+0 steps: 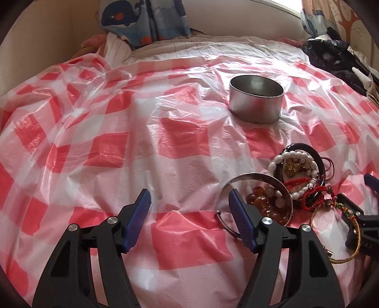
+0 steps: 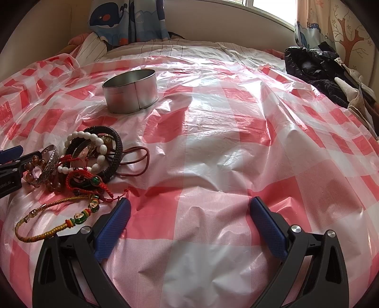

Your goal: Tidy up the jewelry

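Pile (image 2: 85, 161): bracelets heaped on the bed, on the sheet (image 2: 213, 147), between my two grippers; nearer me than the tin (image 2: 131, 92), well apart from it.
Handling: I judge it all light. Beads (image 2: 94, 139) round, prob slippery, stretchy cord. Bangle (image 1: 258, 180) stiff metal, thin edge, may slide off pads. Red cord (image 2: 80, 177) and gold cord (image 2: 47, 234) soft, floppy, tangle easy.
Where to grab: bangle rim, as it stands up w/ free edge; or the gold cord, lying loose at the pile's near side. Expect strands to drag neighbours along.
L gripper (image 1: 189, 206): fingers wide, holding nothing; right finger (image 1: 239, 215) seems to sit inside the bangle's loop in the left view; touching or not, can't tell.
R gripper (image 2: 189, 213): fingers wide, nothing held; left finger (image 2: 116, 220) just beside the cords' ends.
Tin: open top, looks empty, upright; I take it as the drop spot.
Sheet: thin plastic, wrinkled, prob slick and could snag on a finger.
Around: dark clothes (image 2: 315, 71) far right, curtain (image 2: 118, 21) at back, both well apart.
In the way: nothing between pile and tin but wrinkles.
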A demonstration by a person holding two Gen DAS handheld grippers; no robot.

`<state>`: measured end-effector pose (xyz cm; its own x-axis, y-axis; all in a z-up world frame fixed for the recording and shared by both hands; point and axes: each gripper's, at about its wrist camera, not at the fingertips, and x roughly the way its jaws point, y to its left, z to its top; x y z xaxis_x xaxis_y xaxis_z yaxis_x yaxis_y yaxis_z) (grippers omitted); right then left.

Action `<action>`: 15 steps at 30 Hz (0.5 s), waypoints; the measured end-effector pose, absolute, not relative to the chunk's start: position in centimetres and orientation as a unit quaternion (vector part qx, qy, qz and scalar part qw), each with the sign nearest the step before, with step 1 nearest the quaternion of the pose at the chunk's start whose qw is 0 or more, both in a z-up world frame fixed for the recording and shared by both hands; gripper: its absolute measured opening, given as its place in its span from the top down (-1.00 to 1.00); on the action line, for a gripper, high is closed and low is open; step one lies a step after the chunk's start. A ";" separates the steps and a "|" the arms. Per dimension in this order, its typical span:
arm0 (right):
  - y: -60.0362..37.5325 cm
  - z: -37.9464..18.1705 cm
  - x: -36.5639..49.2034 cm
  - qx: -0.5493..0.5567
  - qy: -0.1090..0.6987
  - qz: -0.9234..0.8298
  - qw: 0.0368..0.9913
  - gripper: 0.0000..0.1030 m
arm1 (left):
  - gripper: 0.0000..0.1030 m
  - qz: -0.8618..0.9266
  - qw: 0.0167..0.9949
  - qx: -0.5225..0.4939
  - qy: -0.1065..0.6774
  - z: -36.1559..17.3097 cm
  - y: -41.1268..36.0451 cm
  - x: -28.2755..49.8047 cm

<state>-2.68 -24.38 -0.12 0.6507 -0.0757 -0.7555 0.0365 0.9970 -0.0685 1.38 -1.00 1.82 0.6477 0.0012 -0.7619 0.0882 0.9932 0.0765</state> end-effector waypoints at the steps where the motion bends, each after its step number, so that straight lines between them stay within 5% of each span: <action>1: -24.5 -0.1 -2.8 -0.020 0.421 -0.030 0.906 -0.88 | -0.26 -0.031 0.905 0.054 0.421 1.7 -1.2 1.4; 7: -24.4 0.9 -4.5 0.005 0.399 0.006 0.917 -0.88 | -0.06 -0.046 0.905 0.069 0.418 1.7 -1.7 1.1; 11: -25.4 2.4 -5.5 0.080 0.344 0.052 0.934 -0.88 | -0.06 -0.041 0.904 0.077 0.420 1.8 -1.7 1.0; 15: -25.4 2.2 -5.0 0.092 0.373 0.065 0.921 -0.88 | -0.05 -0.048 0.902 0.077 0.422 2.0 -1.5 0.7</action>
